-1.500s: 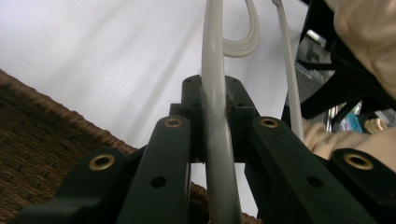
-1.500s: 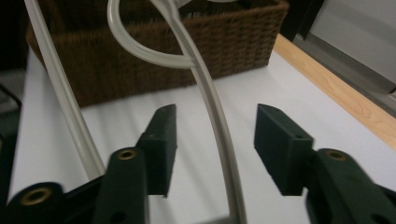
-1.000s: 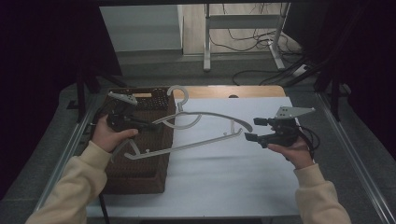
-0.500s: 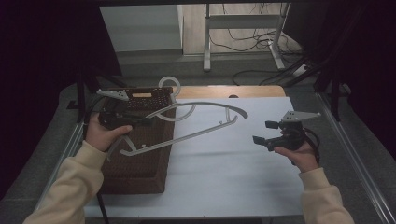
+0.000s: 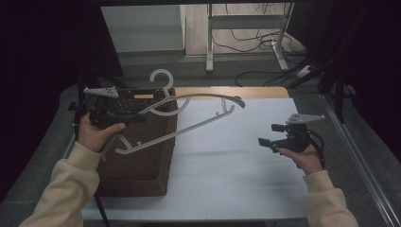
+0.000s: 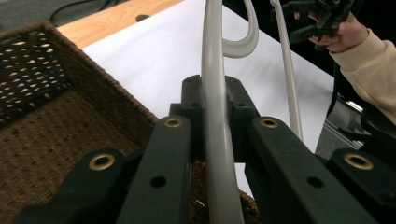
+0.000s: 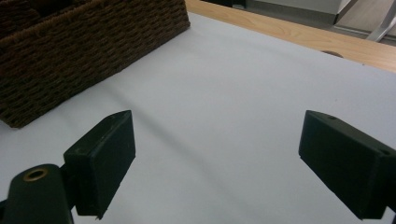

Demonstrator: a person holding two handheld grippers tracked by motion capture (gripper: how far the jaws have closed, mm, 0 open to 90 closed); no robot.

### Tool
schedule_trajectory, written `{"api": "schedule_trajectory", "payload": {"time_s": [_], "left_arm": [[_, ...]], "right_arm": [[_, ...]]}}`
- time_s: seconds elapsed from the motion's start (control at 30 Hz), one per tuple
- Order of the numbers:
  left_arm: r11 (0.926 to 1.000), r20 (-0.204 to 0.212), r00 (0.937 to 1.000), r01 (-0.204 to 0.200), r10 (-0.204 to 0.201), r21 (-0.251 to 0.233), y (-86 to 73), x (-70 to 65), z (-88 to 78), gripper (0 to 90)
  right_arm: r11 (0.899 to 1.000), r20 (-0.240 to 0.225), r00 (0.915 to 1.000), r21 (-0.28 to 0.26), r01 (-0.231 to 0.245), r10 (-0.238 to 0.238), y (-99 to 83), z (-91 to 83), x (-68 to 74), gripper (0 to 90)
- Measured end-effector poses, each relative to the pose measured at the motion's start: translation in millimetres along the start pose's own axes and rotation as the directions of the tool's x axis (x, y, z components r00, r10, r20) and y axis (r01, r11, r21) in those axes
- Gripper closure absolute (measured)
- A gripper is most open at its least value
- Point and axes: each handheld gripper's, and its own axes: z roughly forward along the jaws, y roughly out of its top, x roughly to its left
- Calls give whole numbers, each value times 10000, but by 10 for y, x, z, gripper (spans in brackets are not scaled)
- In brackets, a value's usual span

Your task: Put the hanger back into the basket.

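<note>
A pale grey clothes hanger [image 5: 198, 124] hangs tilted in the air, its hook [image 5: 163, 78] over the far rim of the brown wicker basket [image 5: 142, 165]. My left gripper [image 5: 139, 116] is shut on one arm of the hanger [image 6: 212, 46] above the basket [image 6: 42, 93]; in the left gripper view [image 6: 214, 88] the arm runs straight between the closed jaws. My right gripper [image 5: 268, 135] is at the right over the white sheet [image 5: 227, 161], apart from the hanger's free end. Its jaws [image 7: 219, 140] have just been opening and stand open with nothing between them.
The basket [image 7: 84, 51] sits at the left of the white sheet [image 7: 233, 79]. A wooden table edge [image 5: 246, 92] runs along the back. Metal rails [image 5: 359, 156] flank the table. Cables and a table frame [image 5: 246, 42] lie on the floor beyond.
My right gripper let go of the hanger's end, opened wider and drew off to the right and down. My left hand lifted the hanger up and left over the basket.
</note>
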Motion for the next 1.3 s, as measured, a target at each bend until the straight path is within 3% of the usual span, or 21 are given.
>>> {"api": "schedule_trajectory", "payload": {"time_s": [0.33,0.87,1.13,1.3], "left_arm": [[9989,-482,9986,180,-201,-440,-60,46,-231,816],[9965,-727,9960,463,-513,-694,-169,145,-396,816],[9932,-927,9925,711,-797,-926,-237,218,-476,816],[9896,-1236,9869,903,-1040,-1122,-311,267,-563,816]], "right_arm": [[9999,249,9997,165,-41,37,-29,20,-26,114],[9991,234,9997,430,-49,39,-61,59,-43,126],[9987,294,9996,505,-38,23,-65,67,-46,126],[9986,291,9996,526,-74,58,-75,79,-51,126]]}}
